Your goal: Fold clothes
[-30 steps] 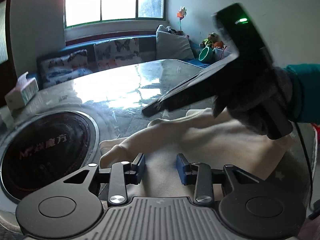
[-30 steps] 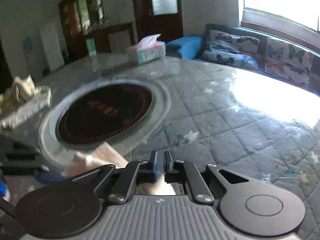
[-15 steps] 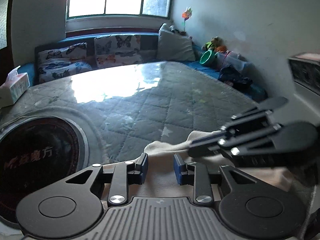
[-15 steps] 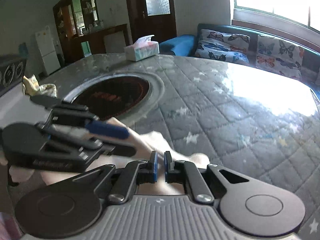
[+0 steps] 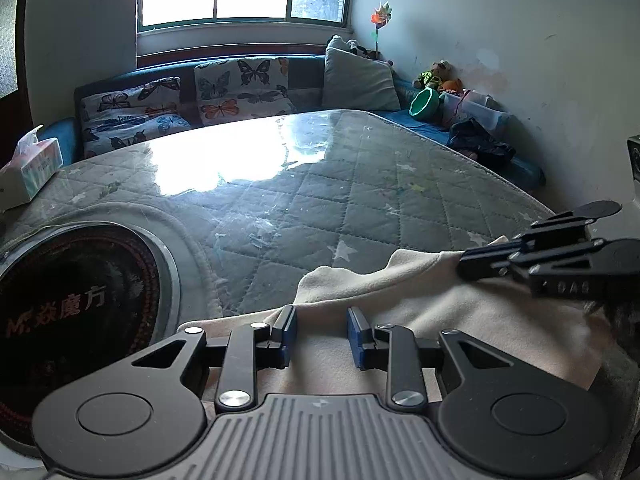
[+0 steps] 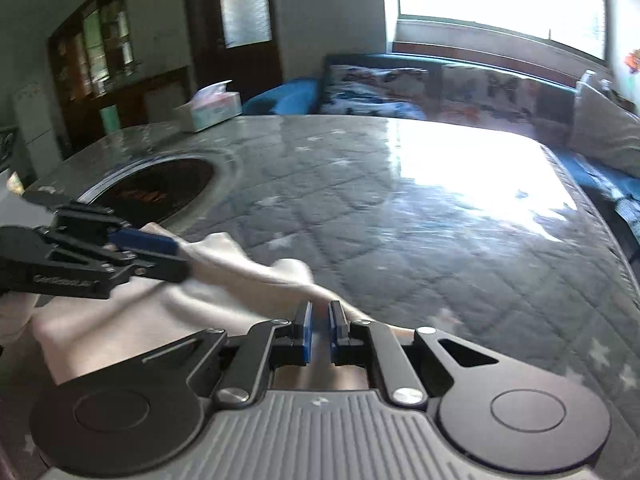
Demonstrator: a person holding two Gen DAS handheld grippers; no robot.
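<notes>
The left tool (image 5: 318, 320) hangs low over the near edge of the cream cloth (image 5: 400, 304). Its jaws have just been closing a little, but they stand apart. The cloth lies between them, and I cannot see the blue pads (image 5: 289, 338) pressing on it. I think this tool needs to close on the cloth edge before anything is lifted. The right tool (image 6: 319, 312) is pinched almost closed on a raised bit of the same cloth, farther along its edge. To make a good fold, I think both tools should hold the edge at the same height. They should pull it gently straight, then carry it over together and lay it down flat. If only one side goes, the cloth will twist and bunch up.

On the left, a round black cooker plate (image 5: 72, 300) with a shiny metal ring sits sunk into the bench (image 5: 360, 184). It looks hard and smooth, and the cloth lies just beside it, so it is best kept off it. The bench top is grey and quilted in squares, with little stars, and it shines like it has a clear cover on it. The cloth should slide on that easily. The cloth looks soft and thick. It lies at the near side of the bench, partly flat, with a floppy ridge running between the two tools. Both tools are hard black pieces with blue pads.
</notes>
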